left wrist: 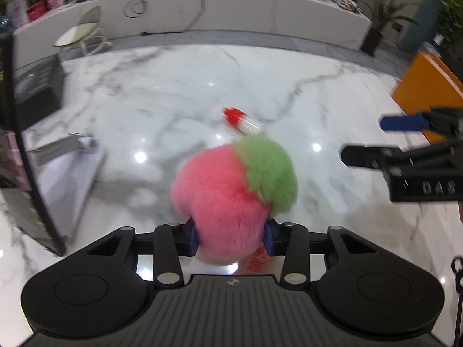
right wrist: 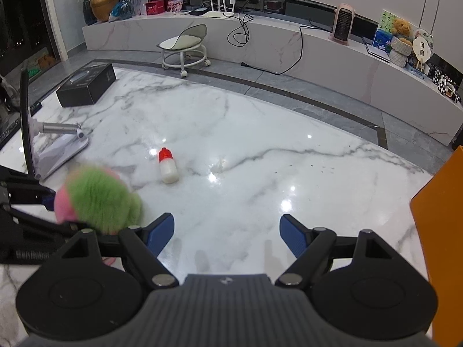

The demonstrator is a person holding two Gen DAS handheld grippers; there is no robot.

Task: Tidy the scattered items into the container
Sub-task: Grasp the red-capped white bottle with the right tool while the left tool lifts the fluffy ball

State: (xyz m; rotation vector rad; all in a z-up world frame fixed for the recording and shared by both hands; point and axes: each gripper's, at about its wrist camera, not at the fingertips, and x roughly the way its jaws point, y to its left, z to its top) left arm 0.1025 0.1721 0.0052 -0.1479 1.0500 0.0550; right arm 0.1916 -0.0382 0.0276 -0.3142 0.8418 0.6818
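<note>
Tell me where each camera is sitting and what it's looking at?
Left wrist view: sits on the left gripper, looking down along its blue fingers, shut on a pink and green fluffy toy; the right gripper pokes in at the right edge.
Right wrist view: sits on the right gripper, looking down at the marble floor past its open, empty fingers; the left gripper shows at the left edge.
Both see: the toy, the red-capped bottle lying on the floor, the orange container.

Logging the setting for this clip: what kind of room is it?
Most likely a home living room: a glossy marble floor, a long low media ledge holding a router and teddy bear, and a small rolling stool.
</note>
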